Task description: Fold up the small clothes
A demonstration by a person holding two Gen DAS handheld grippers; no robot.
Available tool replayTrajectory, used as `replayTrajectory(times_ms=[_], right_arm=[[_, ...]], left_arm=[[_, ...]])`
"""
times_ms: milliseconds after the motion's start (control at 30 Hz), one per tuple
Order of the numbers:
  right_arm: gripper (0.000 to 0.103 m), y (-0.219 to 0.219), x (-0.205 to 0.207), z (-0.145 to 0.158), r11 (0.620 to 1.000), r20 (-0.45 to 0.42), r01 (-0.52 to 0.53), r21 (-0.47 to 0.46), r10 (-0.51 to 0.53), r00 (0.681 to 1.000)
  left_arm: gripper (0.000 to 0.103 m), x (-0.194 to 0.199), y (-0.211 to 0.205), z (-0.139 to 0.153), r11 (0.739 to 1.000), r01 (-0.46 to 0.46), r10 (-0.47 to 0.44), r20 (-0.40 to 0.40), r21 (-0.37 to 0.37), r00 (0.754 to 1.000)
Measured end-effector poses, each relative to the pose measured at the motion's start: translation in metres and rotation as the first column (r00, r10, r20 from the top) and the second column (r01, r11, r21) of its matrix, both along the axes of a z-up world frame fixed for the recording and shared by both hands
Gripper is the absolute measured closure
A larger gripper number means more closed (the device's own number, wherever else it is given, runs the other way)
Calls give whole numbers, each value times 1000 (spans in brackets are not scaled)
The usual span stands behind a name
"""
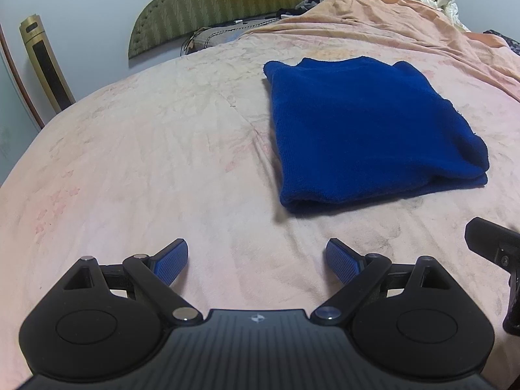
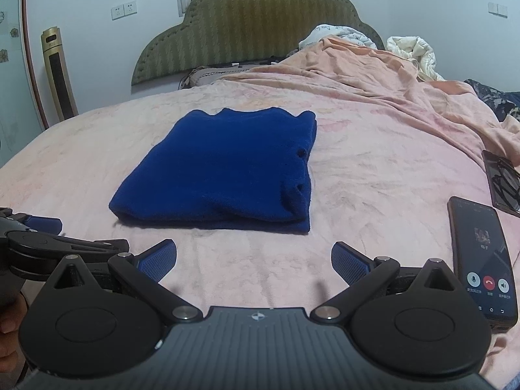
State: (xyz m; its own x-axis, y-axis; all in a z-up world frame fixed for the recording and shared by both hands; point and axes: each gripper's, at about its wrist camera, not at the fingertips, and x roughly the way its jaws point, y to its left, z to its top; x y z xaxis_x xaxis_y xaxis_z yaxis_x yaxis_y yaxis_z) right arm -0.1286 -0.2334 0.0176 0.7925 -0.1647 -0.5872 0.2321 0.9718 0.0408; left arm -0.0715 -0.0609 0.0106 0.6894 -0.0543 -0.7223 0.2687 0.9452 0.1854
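- Blue knitted garment (image 1: 367, 130), folded into a neat, roughly square stack, lies flat on the pink bedspread (image 1: 146, 162) near the middle of the bed.
- Its thick folded edge faces the cameras; the neckline edge lies on the far side, toward the green padded headboard (image 2: 256, 29).
- Left gripper (image 1: 256, 260) hovers over bare bedspread, short of the garment and to its left. Its blue-padded fingers (image 1: 170, 261) are spread wide with nothing between them.
- Right gripper (image 2: 254, 261) sits over the bedspread just short of the garment's near edge. Its fingers (image 2: 157, 260) are likewise wide apart and empty.
- In the right wrist view, the left gripper appears at the left edge, close beside the right one, with part of a hand (image 2: 9, 325) below it.
- A phone (image 2: 481, 260) with a lit call screen lies on the bed to the right of the right gripper, well apart from the garment.
- A second dark device (image 2: 502, 178) with a cable on it lies just beyond the phone.
- A rumpled orange-pink blanket (image 2: 373, 74) is heaped on the far right of the bed, with white bedding (image 2: 412, 48) behind it.
- A gold tower-shaped appliance (image 1: 45, 65) stands by the wall on the left.
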Motion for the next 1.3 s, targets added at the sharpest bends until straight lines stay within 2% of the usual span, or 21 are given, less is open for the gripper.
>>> replayTrajectory(times_ms=[500, 1300], right_arm=[[0, 7, -2, 0, 999, -6, -13, -36, 12, 1000], [0, 9, 2, -2, 999, -13, -16, -42, 16, 1000]], left_arm=[[10, 1, 3, 2, 1000, -9, 8, -7, -9, 1000], [10, 0, 5, 2, 1000, 0, 0, -13, -26, 1000]])
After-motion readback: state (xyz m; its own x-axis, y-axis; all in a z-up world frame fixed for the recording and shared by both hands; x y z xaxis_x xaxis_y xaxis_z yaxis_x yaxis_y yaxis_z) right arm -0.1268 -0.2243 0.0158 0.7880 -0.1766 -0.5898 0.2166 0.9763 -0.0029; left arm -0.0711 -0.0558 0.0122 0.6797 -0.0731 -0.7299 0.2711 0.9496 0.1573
